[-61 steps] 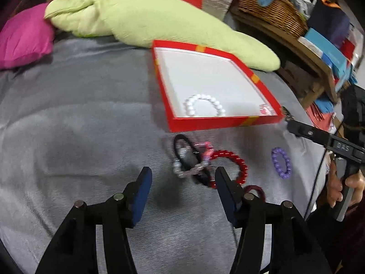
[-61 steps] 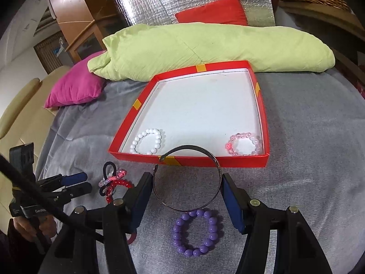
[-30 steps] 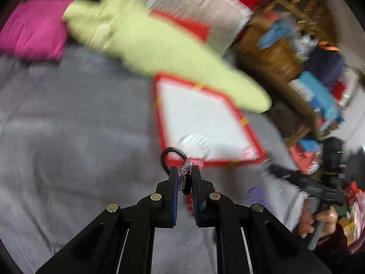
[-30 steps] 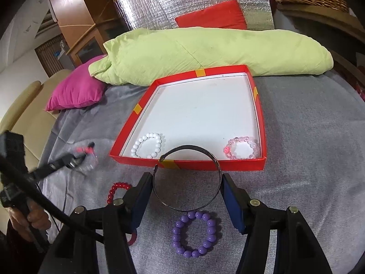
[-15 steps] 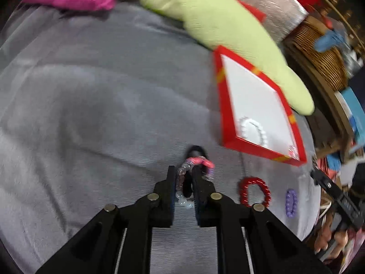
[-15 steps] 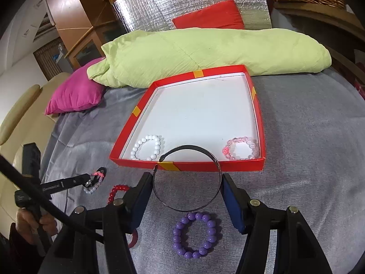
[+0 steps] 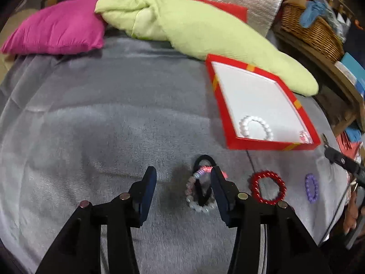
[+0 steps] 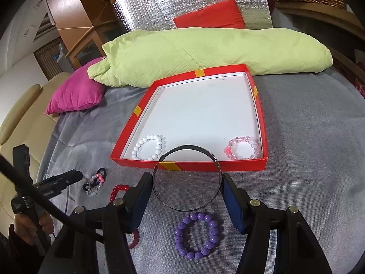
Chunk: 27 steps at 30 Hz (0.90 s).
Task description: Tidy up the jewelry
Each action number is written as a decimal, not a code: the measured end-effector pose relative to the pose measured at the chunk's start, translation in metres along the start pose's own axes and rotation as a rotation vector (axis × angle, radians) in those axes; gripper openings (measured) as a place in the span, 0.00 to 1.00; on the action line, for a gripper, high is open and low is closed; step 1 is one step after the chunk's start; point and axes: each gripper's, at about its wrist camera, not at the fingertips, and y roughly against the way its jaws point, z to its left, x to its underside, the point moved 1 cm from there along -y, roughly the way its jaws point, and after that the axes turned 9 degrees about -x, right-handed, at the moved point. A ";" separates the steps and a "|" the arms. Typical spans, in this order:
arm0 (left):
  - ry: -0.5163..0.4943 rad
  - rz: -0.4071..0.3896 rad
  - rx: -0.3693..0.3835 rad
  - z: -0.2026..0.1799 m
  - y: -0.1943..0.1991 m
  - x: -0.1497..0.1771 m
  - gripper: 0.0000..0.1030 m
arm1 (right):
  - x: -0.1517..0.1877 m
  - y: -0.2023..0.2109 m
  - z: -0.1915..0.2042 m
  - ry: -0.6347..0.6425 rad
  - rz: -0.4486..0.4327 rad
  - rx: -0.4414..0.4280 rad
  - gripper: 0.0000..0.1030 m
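Observation:
A red box [image 7: 230, 114] [image 8: 194, 166] lies on the grey bedspread with a white bead bracelet [image 7: 255, 126] [image 8: 149, 147] and a pink bead bracelet [image 8: 243, 151] in it. My left gripper [image 7: 183, 188] is open and empty just above the spread. A tangle of a clear-and-pink bead bracelet with a black hair tie [image 7: 199, 188] [image 8: 95, 182] lies beside its right finger. A red bead bracelet [image 7: 268, 188] and a purple one [image 7: 311, 188] [image 8: 197, 238] lie to the right. My right gripper [image 8: 187, 190] is shut on a dark metal bangle [image 8: 187, 180] before the box.
A long green pillow [image 8: 205, 54] and a magenta cushion [image 7: 57, 29] lie at the back of the bed. A wicker basket [image 7: 312, 32] stands on a wooden shelf at the right. A dark red ring [image 8: 134, 239] lies under my right gripper's left finger.
My left gripper lifted the bracelet and hair tie tangle away from the red bracelet, set it down further left and opened. My right gripper kept holding the bangle in place.

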 end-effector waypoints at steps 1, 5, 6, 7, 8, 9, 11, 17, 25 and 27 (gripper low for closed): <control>0.038 0.013 0.028 0.002 -0.008 -0.005 0.49 | 0.000 -0.001 0.000 0.000 0.001 0.000 0.62; 0.094 0.061 0.083 0.004 -0.030 -0.023 0.49 | 0.001 -0.006 0.001 -0.006 0.016 -0.001 0.62; 0.081 0.070 0.072 -0.003 -0.034 -0.024 0.48 | 0.002 -0.006 0.002 -0.004 0.016 -0.002 0.62; 0.062 0.094 0.088 -0.008 -0.039 -0.026 0.48 | 0.002 -0.007 0.002 0.000 0.017 -0.001 0.62; 0.053 0.114 0.098 -0.014 -0.044 -0.027 0.48 | 0.003 -0.007 0.002 0.004 0.020 0.001 0.62; 0.041 0.125 0.092 -0.019 -0.048 -0.027 0.48 | 0.003 -0.008 0.002 0.004 0.022 0.002 0.62; -0.006 0.119 0.055 -0.029 -0.052 -0.029 0.47 | 0.003 -0.009 0.000 0.000 0.027 0.004 0.62; -0.049 0.133 0.062 -0.039 -0.050 -0.024 0.08 | 0.001 -0.005 -0.006 -0.014 0.016 0.003 0.62; -0.037 -0.031 0.191 -0.048 0.003 -0.027 0.05 | -0.002 0.005 -0.004 -0.024 -0.027 -0.018 0.62; -0.038 -0.084 0.239 -0.052 0.019 -0.029 0.05 | -0.004 0.009 -0.002 -0.020 -0.058 -0.026 0.62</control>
